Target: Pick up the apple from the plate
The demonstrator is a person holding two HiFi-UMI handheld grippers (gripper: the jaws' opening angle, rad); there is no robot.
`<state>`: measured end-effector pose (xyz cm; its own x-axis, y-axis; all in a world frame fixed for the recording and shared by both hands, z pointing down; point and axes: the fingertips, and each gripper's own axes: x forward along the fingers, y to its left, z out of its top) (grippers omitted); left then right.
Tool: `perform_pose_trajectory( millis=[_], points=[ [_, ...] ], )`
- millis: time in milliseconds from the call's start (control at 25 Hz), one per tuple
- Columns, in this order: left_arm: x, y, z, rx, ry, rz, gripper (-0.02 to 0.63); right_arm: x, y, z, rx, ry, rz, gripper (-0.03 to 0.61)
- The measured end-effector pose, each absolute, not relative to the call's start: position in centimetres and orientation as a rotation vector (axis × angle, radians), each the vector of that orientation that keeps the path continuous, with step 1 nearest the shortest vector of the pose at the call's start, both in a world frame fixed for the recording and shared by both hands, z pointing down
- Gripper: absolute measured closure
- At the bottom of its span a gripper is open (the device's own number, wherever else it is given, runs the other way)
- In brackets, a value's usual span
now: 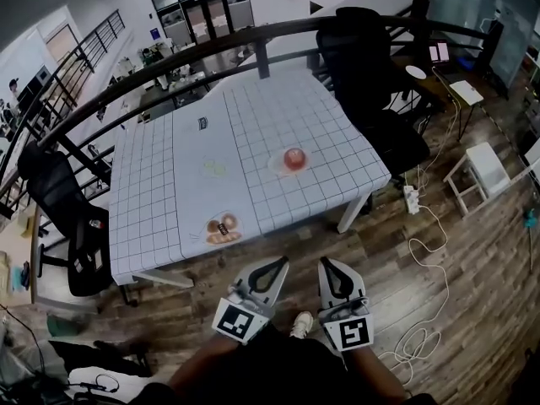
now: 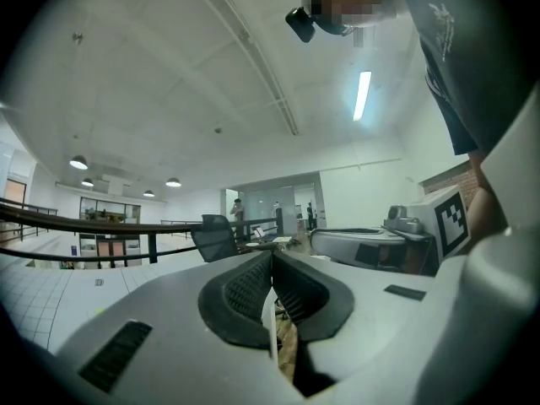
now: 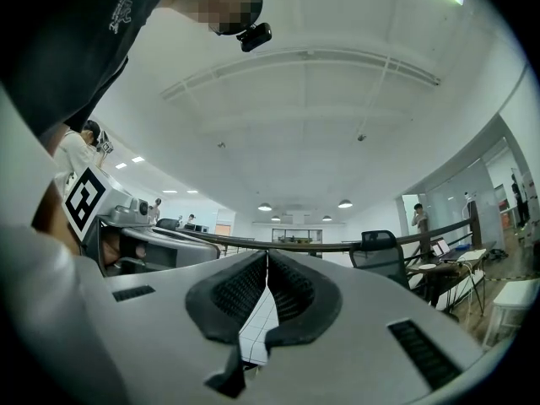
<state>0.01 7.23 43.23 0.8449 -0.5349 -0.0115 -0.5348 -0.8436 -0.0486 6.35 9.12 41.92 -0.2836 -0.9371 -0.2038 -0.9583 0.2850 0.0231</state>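
Observation:
In the head view a red apple (image 1: 293,159) rests on a pale plate (image 1: 276,166) on the white checked table (image 1: 186,150), right of its middle. Both grippers hang over the wooden floor, short of the table's near edge and well apart from the apple. My left gripper (image 1: 275,267) has its jaws together with nothing between them. My right gripper (image 1: 327,267) is likewise shut and empty. In the left gripper view the left gripper (image 2: 272,270) has its jaw tips meeting. In the right gripper view the right gripper (image 3: 267,268) has its black pads touching at the tip.
A plate of brown food (image 1: 224,228) lies near the table's front edge, a greenish item (image 1: 215,168) at mid-table. Black office chairs stand at the left (image 1: 72,218) and far right (image 1: 371,83). A white stool (image 1: 489,169), power strip (image 1: 412,199) and cables (image 1: 426,260) occupy the floor right.

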Motion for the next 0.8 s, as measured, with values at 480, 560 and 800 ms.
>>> perform_pose_trajectory(
  millis=[480, 560, 800],
  points=[
    [-0.4, -4.3, 43.8, -2.991, 0.941, 0.006, 0.591, 5.9, -1.9, 42.2, -1.754, 2.447, 0.191, 0.554],
    [-0.2, -3.9, 44.0, -2.996, 0.928, -0.006, 0.591, 5.9, -1.5, 42.5, -1.761, 2.444, 0.168, 0.554],
    [0.1, -4.2, 44.4, -2.975, 0.897, -0.018, 0.591, 6.3, -1.9, 43.3, -1.777, 2.453, 0.136, 0.554]
  ],
)
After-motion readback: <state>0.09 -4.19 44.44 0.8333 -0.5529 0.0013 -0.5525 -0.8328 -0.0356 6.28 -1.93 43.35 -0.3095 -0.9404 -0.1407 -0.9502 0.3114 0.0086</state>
